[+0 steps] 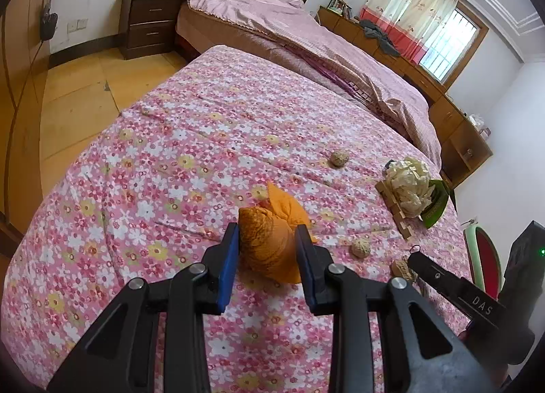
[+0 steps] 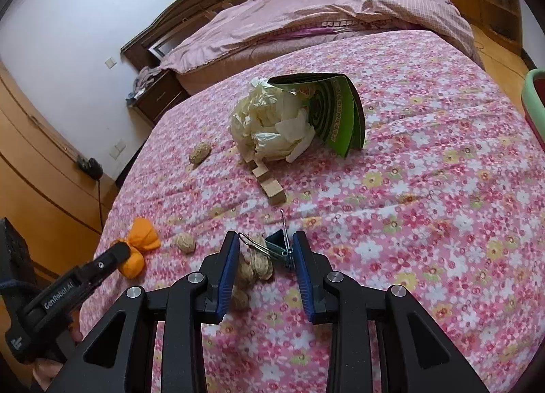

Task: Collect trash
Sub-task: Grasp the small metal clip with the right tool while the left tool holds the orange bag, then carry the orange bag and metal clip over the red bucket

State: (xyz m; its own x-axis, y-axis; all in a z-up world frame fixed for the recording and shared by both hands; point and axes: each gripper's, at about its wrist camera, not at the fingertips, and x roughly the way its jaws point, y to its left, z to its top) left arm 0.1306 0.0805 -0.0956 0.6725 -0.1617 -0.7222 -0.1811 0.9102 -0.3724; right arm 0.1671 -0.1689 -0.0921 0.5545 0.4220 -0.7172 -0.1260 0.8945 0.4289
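Observation:
An orange cloth bundle lies on the floral bedspread. My left gripper is open with its fingers on either side of the bundle. My right gripper is open around a dark green binder clip and peanut shells. The bundle also shows in the right wrist view. A crumpled white paper wad rests by a green booklet and a row of wooden blocks. Loose peanut shells lie about.
A folded pink quilt covers the far half of the bed. A dark nightstand stands by the headboard. Low wooden cabinets run under the window. A green-rimmed red basket sits at the bed's right edge.

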